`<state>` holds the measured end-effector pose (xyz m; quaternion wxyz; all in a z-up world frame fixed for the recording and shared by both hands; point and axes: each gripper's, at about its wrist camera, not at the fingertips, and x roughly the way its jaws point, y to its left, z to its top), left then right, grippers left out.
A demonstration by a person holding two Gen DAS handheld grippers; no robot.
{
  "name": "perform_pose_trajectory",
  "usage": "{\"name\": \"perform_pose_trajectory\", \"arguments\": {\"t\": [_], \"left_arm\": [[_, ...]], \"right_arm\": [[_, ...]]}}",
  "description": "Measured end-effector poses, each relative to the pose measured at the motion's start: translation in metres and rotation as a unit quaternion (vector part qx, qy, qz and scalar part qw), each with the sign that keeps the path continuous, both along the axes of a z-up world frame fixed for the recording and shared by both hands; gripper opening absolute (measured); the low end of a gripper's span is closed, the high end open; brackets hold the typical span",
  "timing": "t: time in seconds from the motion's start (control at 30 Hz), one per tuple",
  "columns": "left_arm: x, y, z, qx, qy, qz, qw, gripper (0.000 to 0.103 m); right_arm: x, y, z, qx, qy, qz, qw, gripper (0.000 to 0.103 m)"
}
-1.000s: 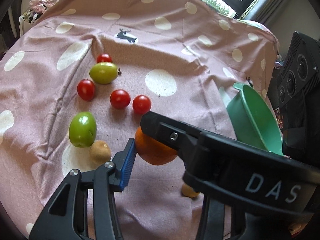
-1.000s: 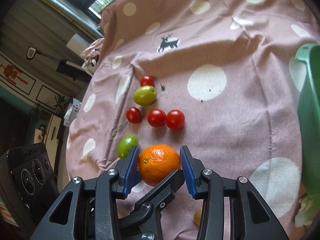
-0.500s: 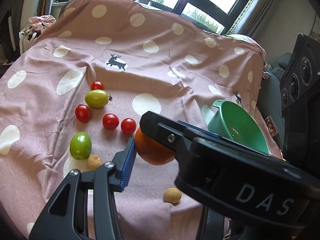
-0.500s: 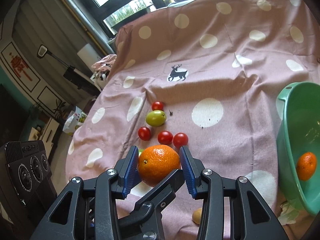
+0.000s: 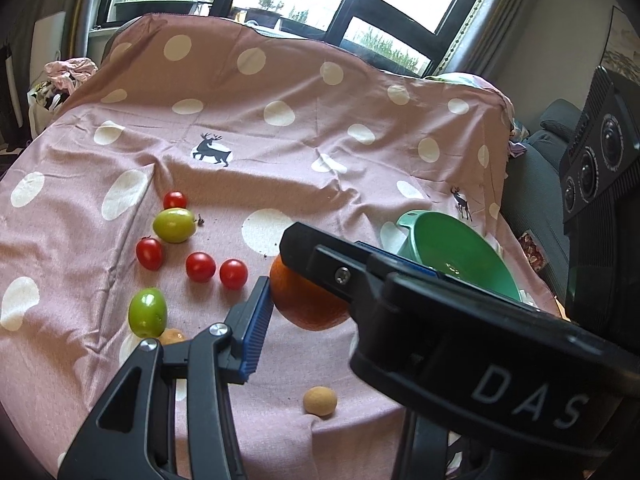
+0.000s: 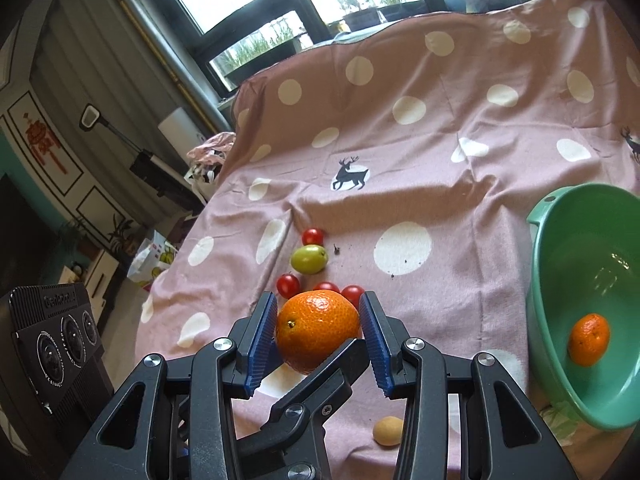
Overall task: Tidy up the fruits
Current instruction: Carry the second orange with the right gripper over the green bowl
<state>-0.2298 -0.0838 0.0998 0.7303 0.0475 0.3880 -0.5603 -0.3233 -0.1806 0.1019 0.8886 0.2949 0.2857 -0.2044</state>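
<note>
A mandarin [image 6: 317,330] is clamped between the right gripper [image 6: 318,332] pads. The left gripper [image 5: 304,304] is half hidden by the right gripper's body, so its jaw state cannot be told; another mandarin [image 6: 589,339] is seen in the green bowl [image 6: 560,364].

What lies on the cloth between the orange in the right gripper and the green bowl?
In the right wrist view, only bare cloth; the small tan fruit lies nearer the camera, off that stretch.

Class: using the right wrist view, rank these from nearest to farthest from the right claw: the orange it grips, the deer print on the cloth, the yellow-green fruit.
1. Orange: between the right claw's fingers.
2. Yellow-green fruit: on the cloth just beyond, slightly left.
3. Deer print: farther up the cloth.
</note>
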Motion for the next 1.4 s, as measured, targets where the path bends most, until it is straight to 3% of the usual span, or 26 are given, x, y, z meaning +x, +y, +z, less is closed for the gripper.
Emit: {"name": "perform_pose_trajectory", "arguments": {"t": [0.47,0.87,1.4], "left_arm": [[-0.042,-0.058,0.035,0.01,-0.068,-0.093,0.9933,0.045],[-0.057,-0.072,0.023,-0.005,-0.035,-0.117,0.9925,0.045],[-0.078,-0.088,0.012,0.001,-0.022,-0.154,0.9878,0.045]], "right_arm": [[-0.058,-0.039,0.023,0.012,-0.076,-0.085,0.993,0.046],[-0.082,-0.051,0.018,0.016,-0.073,-0.132,0.988,0.045],[-0.106,-0.06,0.01,0.024,-0.059,-0.173,0.983,0.045]]}}
